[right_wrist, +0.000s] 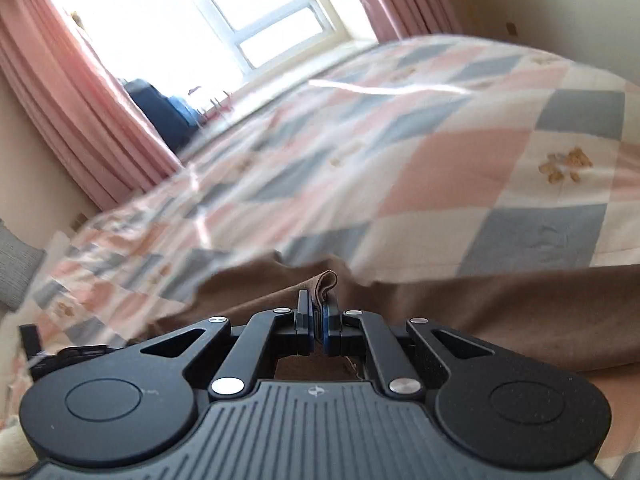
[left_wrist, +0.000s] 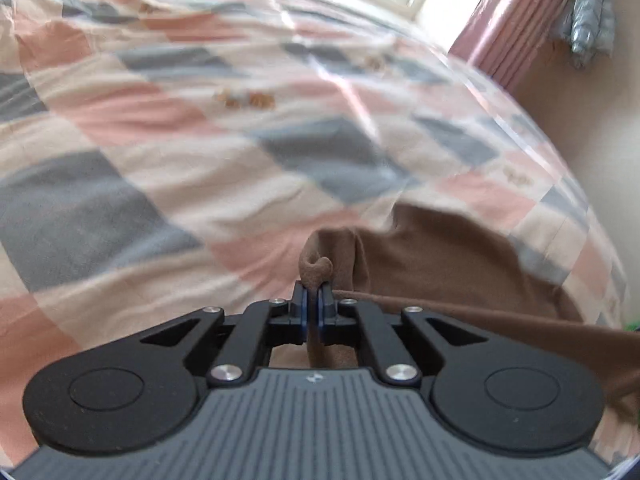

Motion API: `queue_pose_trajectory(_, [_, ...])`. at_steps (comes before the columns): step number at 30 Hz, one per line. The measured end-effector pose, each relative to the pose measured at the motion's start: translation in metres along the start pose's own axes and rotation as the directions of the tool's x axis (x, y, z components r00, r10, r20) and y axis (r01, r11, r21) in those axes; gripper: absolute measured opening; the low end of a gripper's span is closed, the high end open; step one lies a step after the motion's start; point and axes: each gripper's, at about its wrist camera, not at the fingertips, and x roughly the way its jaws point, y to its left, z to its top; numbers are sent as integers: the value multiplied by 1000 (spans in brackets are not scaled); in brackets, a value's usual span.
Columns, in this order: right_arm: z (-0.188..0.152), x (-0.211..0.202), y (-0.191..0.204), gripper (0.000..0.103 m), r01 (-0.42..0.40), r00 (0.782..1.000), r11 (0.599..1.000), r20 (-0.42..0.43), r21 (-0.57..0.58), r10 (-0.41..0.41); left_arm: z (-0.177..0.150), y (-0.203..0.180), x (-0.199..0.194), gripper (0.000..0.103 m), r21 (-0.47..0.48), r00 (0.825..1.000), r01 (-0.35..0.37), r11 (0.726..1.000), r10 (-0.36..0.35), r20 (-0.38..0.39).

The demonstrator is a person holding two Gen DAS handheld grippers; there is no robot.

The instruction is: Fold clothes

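A brown garment (left_wrist: pixel 432 252) lies on the checked bed cover, spreading to the right of my left gripper (left_wrist: pixel 315 296). That gripper is shut on a bunched corner of the brown cloth, which curls up above the fingertips. A taut edge of the cloth runs from it to the right. In the right wrist view the same brown garment (right_wrist: pixel 500 312) stretches across the lower half. My right gripper (right_wrist: pixel 318 308) is shut on a folded edge of it, and a small flap sticks up between the pads.
The bed cover (left_wrist: pixel 200 140) has pink, grey and cream squares and fills most of both views. Pink curtains (right_wrist: pixel 80 112) frame a bright window (right_wrist: pixel 192 12) beyond the bed. A dark blue object (right_wrist: pixel 160 108) sits by the window. A cream wall (left_wrist: pixel 580 120) borders the bed's right side.
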Motion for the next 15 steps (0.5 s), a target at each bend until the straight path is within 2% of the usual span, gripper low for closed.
queue_pose_trajectory(1, [-3,14,-9,4,47,998,999,-40,14,-46,-4,-2,6,6,17,999,-24,1000,24,-28])
queue_pose_trajectory(4, [-13,49,-32,4,128,983,991,-137,43,-121,-12,-7,10,16,41,997,-73,996,74,-30])
queue_pose_trajectory(9, [-4,50,-24,4,115,992,993,-61,10,-114,-5,-14,-4,17,100,994,-112,989,109,33])
queue_pose_trajectory(10, [-2,52,-22,7,134,989,991,-60,-4,-134,-3,-16,-4,17,113,991,-131,985,128,35])
queue_pose_trajectory(11, [-1,58,-22,27,180,979,984,-93,-12,-180,-2,-18,-5,17,124,989,-149,981,146,37])
queue_pose_trajectory(13, [-3,61,-28,37,253,961,967,-119,15,-249,-3,-22,-11,17,123,983,-181,976,177,46])
queue_pose_trajectory(15, [-7,42,-33,41,245,969,966,-55,81,-241,-8,-28,-24,18,131,980,-196,972,190,56])
